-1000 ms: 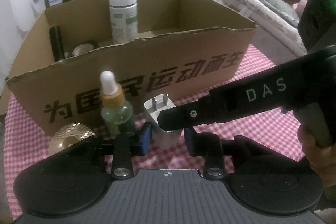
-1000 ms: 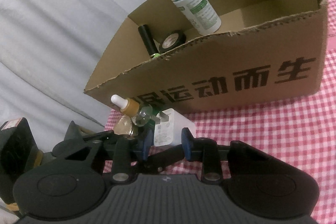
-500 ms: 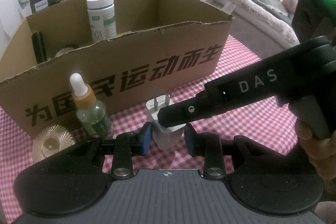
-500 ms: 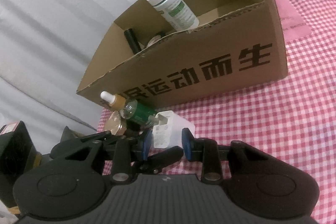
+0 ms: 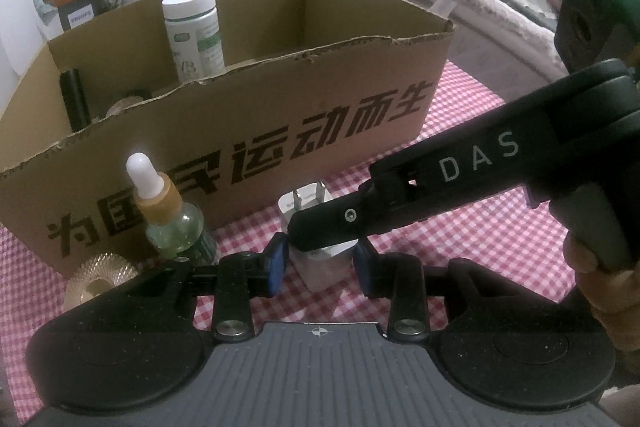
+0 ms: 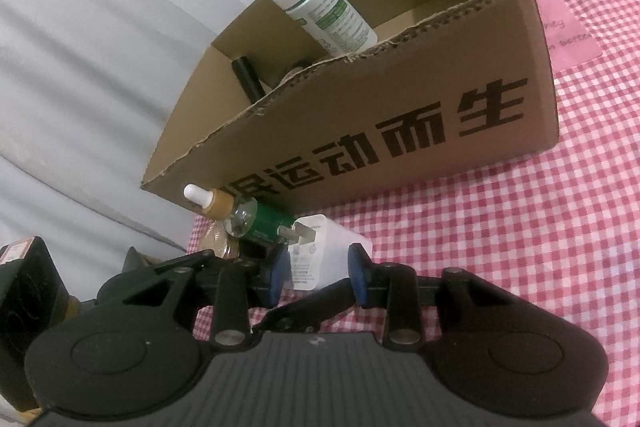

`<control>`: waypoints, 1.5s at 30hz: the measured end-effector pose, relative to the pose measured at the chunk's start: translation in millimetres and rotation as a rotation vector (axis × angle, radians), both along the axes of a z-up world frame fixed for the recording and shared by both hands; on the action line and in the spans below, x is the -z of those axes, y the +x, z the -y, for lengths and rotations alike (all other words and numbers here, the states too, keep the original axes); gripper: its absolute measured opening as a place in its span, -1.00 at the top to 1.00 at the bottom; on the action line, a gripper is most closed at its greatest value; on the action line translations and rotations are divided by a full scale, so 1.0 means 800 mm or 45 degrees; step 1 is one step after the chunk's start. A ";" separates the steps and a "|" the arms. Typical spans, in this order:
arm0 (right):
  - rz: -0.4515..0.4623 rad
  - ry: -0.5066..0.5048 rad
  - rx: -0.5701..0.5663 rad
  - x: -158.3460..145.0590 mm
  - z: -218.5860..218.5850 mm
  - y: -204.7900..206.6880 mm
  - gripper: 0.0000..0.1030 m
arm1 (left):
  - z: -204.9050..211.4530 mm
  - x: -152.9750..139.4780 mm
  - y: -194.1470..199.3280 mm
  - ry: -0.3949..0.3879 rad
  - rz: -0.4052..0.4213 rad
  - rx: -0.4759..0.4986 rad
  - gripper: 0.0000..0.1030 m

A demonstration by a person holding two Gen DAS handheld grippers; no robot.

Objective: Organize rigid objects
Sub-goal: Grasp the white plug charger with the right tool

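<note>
White charger point(image 5: 320, 259), brown box point(image 5: 280, 131), red-and-white checked cloth point(image 6: 520, 247).

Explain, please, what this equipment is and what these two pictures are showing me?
A person holds handheld tongs in each hand; a camera on each looks along its fingers. One picture comes from the left tongs, the other from the right tongs. Both straddle a white charger on the checked cloth; whether either pinches it is unclear, though the right jaws have just widened. Beside it are a dropper bottle and a gold disc. The cardboard box behind holds a white bottle and a black tube.
</note>
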State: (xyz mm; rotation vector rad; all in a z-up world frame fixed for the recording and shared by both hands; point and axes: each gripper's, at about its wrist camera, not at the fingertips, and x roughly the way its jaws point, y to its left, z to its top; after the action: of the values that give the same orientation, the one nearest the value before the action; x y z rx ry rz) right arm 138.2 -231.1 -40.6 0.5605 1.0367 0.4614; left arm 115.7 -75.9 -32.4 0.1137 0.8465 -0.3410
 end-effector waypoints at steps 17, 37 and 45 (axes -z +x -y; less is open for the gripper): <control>-0.001 0.002 -0.019 0.005 -0.004 0.007 0.26 | -0.004 -0.001 0.002 0.015 -0.002 -0.017 0.24; 0.039 -0.047 -0.021 -0.004 -0.004 -0.001 0.24 | 0.008 -0.005 -0.008 0.059 0.060 0.023 0.37; 0.050 -0.058 -0.013 -0.010 -0.002 -0.006 0.24 | 0.010 -0.011 -0.014 0.051 0.076 0.028 0.37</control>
State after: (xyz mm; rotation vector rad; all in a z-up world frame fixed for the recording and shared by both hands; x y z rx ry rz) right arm 133.2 -229.7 -32.5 0.5040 1.0102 0.4550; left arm 104.2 -84.2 -23.5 0.1696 0.7939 -0.3401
